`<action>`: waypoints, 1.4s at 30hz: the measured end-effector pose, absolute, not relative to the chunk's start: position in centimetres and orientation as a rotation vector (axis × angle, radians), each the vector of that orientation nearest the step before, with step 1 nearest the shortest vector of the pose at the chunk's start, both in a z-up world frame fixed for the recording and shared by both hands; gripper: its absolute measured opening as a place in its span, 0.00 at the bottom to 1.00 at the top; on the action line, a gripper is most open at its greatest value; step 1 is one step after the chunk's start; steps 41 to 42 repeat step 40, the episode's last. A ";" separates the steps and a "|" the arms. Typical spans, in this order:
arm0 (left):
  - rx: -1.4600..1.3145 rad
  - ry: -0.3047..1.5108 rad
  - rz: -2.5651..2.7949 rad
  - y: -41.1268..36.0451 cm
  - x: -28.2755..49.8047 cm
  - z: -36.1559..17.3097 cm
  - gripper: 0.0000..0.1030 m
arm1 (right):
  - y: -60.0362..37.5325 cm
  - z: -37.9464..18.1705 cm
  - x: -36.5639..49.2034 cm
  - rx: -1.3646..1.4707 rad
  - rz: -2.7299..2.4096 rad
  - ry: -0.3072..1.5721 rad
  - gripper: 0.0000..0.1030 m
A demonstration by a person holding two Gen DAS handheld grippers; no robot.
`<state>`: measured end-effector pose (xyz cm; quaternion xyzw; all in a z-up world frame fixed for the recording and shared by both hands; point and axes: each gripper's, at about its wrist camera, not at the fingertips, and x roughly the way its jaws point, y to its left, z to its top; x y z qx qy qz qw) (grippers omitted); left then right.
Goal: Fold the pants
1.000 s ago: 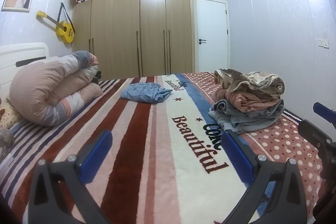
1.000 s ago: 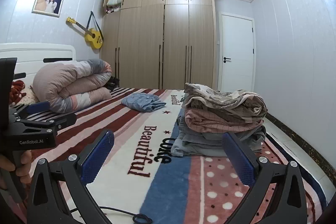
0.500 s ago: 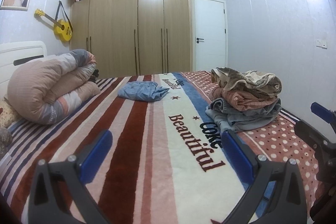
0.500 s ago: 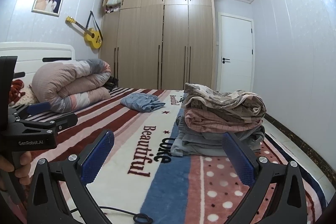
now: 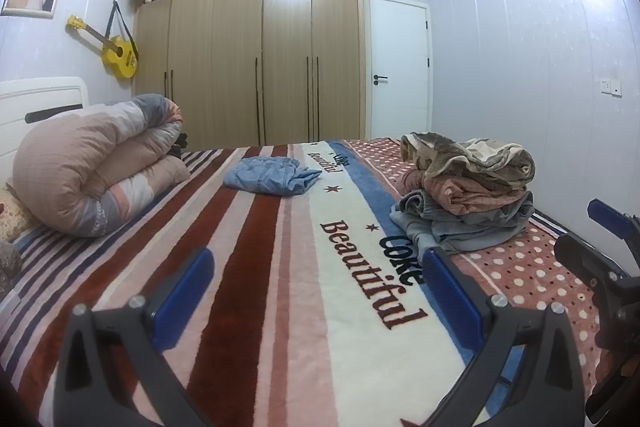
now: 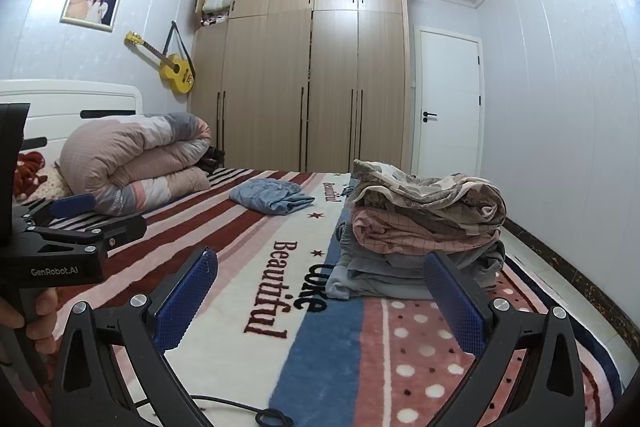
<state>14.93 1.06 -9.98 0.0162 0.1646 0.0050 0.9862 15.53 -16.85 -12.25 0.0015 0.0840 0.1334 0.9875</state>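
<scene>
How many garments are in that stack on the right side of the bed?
4 layers show, though more may be hidden inside: a patterned beige one on top, a pink checked one under it, then two grey ones at the bottom.

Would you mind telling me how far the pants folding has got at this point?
Already done, apparently: a stack of folded clothes on the blanket. In hand: nothing; left gripper and right gripper are both open and empty. Left: the crumpled blue pants farther up the bed.

Black claw [image 6: 320,303] frames, blue textured pads [image 6: 186,301], silver screws
</scene>
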 end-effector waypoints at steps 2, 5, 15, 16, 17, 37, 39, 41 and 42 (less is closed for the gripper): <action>0.030 0.331 0.008 1.1 15.0 -10.0 0.99 | -16.7 -12.4 15.6 -0.004 0.270 0.171 0.99; 0.034 0.334 0.010 1.1 15.0 -10.0 0.99 | -16.5 -12.6 15.8 -0.010 0.272 0.173 0.99; 0.032 0.327 0.015 1.2 15.0 -10.0 0.99 | -16.5 -12.7 16.0 -0.008 0.272 0.175 0.99; 0.032 0.326 0.016 1.2 14.9 -10.0 0.99 | -16.5 -12.7 16.1 -0.007 0.272 0.174 0.99; 0.032 0.324 0.015 1.2 14.9 -10.0 0.99 | -16.5 -12.8 16.1 -0.005 0.271 0.172 0.99; 0.023 0.324 0.002 1.2 14.8 -9.9 0.99 | -16.6 -13.0 15.6 -0.002 0.255 0.173 0.99; 0.025 0.329 0.003 1.2 14.8 -9.9 0.99 | -16.6 -13.0 15.6 -0.002 0.255 0.173 0.99; 0.021 0.331 0.009 1.2 14.8 -9.9 0.99 | -16.6 -13.0 15.6 -0.002 0.256 0.174 0.99; 0.021 0.331 0.009 1.2 14.8 -9.9 0.99 | -16.6 -13.0 15.6 -0.002 0.256 0.174 0.99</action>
